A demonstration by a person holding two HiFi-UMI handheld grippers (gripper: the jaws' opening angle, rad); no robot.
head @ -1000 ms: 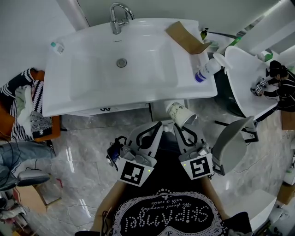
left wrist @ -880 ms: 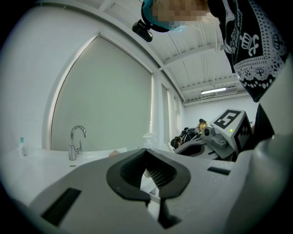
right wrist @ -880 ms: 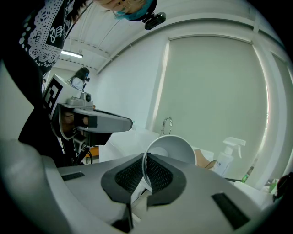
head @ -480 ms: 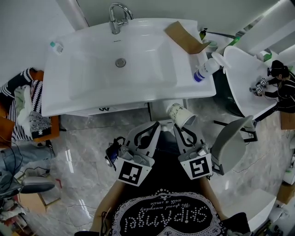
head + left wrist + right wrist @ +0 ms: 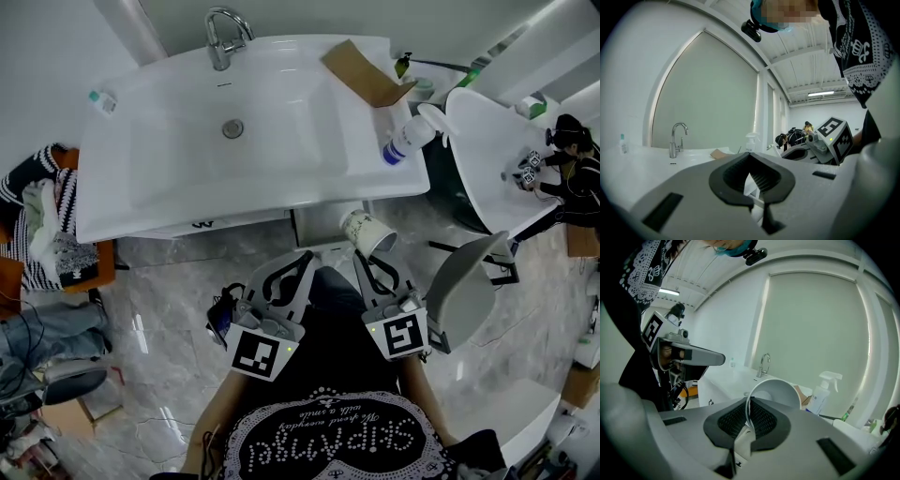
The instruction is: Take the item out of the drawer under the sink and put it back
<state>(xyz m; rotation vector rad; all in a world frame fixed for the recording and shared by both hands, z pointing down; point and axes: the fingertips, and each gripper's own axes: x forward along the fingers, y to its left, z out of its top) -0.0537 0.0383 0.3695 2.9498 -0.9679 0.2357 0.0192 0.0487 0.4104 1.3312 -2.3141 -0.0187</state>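
Two grippers reach toward the cabinet under the sink [image 5: 122, 202]. The right gripper [image 5: 365, 256] is clamped on the cup [image 5: 367, 232]. Its ribbed black pads pinch the thin paper wall at the rim, one inside and one outside. The cup hangs tilted in the air just in front of the cabinet, below the sink's front edge. The left gripper [image 5: 307, 255] has its jaws together and holds nothing. Through the hollow in its pads we see only white shapes beyond.

Both gripper bodies are matt grey plastic, and each carries a cube of black-and-white squares. The sink is glossy white, a wide slab with a shallow rounded bowl. The tap [image 5: 220, 37] is curved chrome. A flat brown piece of cardboard [image 5: 366, 75] lies at the sink's right rear corner. A white spray bottle [image 5: 403, 141] with a blue label stands at the right edge. The floor [image 5: 169, 300] is shiny grey stone with pale veins.

From the head view we see dark print on the cup's outer wall and the round drain [image 5: 232, 128] in the bowl. The right gripper view shows instead the cup's plain, smooth white inside and its round mouth. It also shows the left gripper from the side. The left gripper view catches the right gripper's cube and the tap's arch in profile, but not the cup.
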